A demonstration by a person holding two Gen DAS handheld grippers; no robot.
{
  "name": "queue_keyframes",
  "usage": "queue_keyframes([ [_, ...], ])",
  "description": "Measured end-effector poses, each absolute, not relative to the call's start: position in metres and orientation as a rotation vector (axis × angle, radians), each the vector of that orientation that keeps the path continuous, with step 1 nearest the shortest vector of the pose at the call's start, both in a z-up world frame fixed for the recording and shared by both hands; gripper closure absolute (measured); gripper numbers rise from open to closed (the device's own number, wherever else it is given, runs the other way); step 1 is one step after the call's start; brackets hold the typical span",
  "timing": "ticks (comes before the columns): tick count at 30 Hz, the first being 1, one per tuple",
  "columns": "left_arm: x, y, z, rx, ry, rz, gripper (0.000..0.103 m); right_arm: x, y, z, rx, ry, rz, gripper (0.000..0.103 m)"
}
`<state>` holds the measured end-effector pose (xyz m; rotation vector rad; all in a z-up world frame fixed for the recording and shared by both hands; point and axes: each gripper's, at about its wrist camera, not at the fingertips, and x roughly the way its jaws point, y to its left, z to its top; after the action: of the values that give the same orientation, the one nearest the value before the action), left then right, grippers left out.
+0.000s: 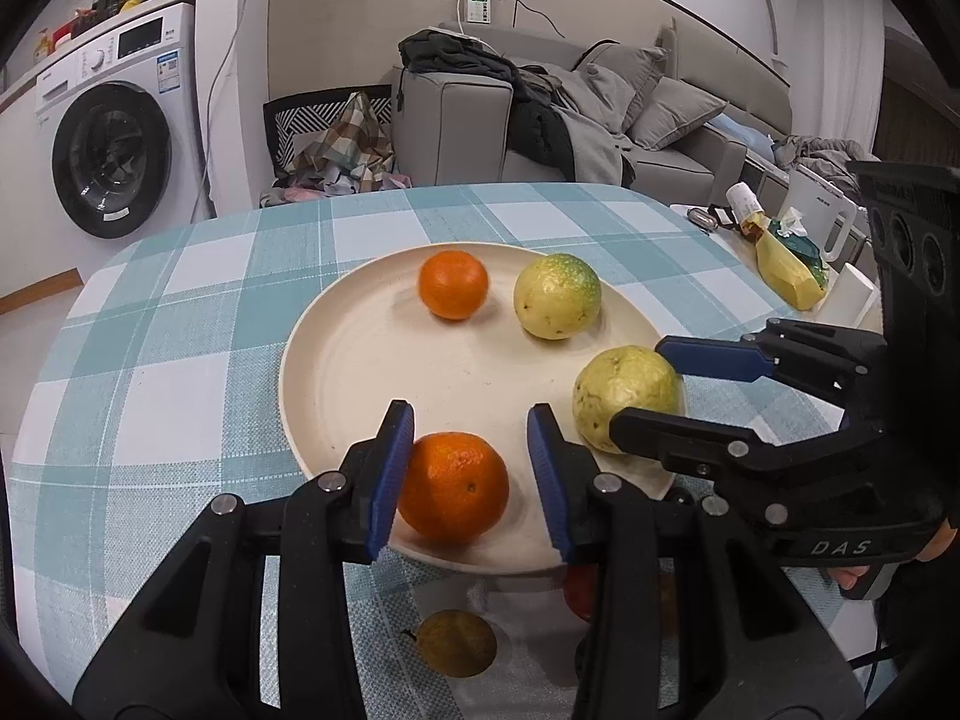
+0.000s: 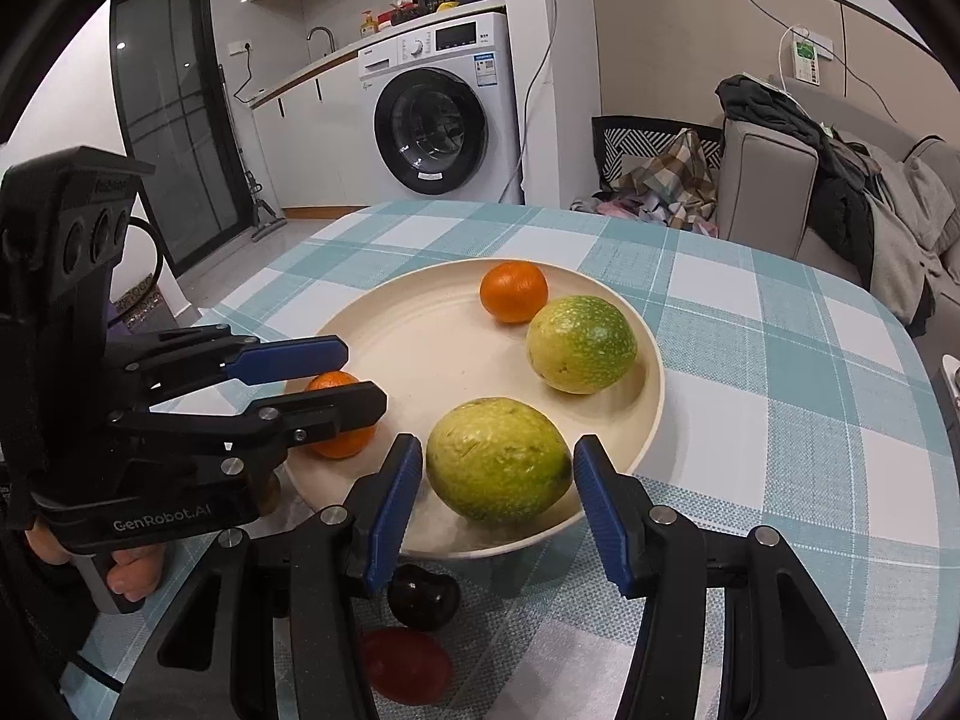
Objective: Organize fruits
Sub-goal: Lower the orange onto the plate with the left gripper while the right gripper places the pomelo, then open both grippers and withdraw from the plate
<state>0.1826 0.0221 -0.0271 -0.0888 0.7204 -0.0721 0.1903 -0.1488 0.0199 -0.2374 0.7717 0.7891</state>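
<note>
**Both grippers spread around fruit on the plate**

Left gripper (image 1: 471, 468), lower centre: fingers spread, near orange (image 1: 453, 486) between them, touching the left pad, clear of the right. Right gripper (image 2: 495, 498), lower centre: fingers apart, flanking the near green fruit (image 2: 499, 459), gaps on both sides. Both fruits resting on the cream plate (image 1: 336, 372), near edge. Far orange (image 1: 453, 284) and second green fruit (image 1: 557, 296) toward the plate's upper rim.

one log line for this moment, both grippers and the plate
left gripper: open around near orange | right gripper: open around near guava | plate: four fruits on it, far orange, far guava
</note>
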Motion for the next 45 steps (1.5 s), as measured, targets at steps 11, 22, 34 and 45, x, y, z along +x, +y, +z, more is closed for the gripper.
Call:
queue_keyframes([
  [11,0.159,0.036,-0.012,-0.137,0.644,0.004,0.020,0.177,-0.159,0.028,-0.227,0.710,0.750,0.009],
  [22,0.134,0.048,-0.007,-0.169,0.618,0.071,0.001,0.165,-0.175,0.031,-0.206,0.696,0.715,0.000],
  [34,0.112,0.046,-0.009,-0.162,0.623,0.059,0.001,0.156,-0.186,0.030,-0.199,0.729,0.744,0.000],
  [45,0.114,0.038,-0.015,-0.129,0.672,0.036,0.001,0.153,-0.185,0.022,-0.231,0.792,0.791,0.000],
])
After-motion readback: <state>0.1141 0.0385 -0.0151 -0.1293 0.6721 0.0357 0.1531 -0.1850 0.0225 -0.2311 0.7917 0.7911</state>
